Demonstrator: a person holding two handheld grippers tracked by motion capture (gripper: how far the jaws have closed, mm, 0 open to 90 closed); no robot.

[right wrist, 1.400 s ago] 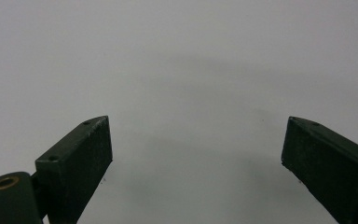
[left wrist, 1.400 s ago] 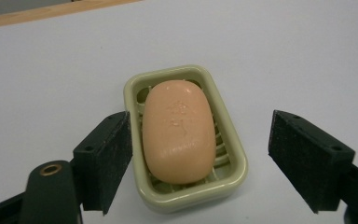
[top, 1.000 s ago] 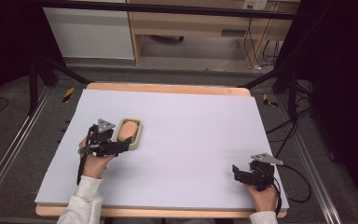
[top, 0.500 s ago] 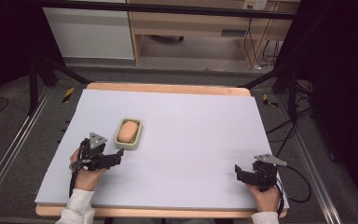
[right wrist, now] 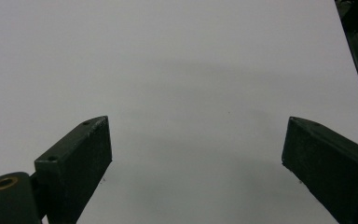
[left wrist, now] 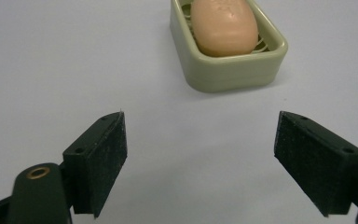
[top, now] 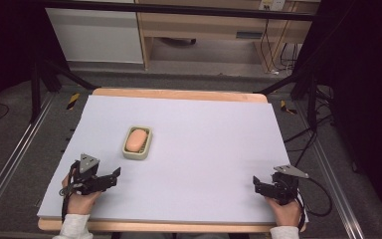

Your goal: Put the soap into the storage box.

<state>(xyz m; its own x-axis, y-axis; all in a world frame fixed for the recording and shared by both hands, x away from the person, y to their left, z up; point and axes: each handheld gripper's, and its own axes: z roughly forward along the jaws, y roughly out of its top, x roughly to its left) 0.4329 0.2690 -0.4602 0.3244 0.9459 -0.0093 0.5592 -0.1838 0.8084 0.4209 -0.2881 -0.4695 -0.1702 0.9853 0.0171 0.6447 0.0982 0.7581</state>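
The counter (top: 194, 149) is lying under a pale lavender-white sheet that is covering nearly all of its top, with a light wooden edge showing along the far side and the near side. 1 thing is resting directly on the sheet: a pale green soap dish (top: 138, 143), sitting left of the middle and toward the near half, its long side running away from the person. In the left gripper view the soap dish (left wrist: 228, 56) is standing flat, casting a soft shadow on the sheet. Dark grey floor (top: 20, 149) is surrounding the counter.
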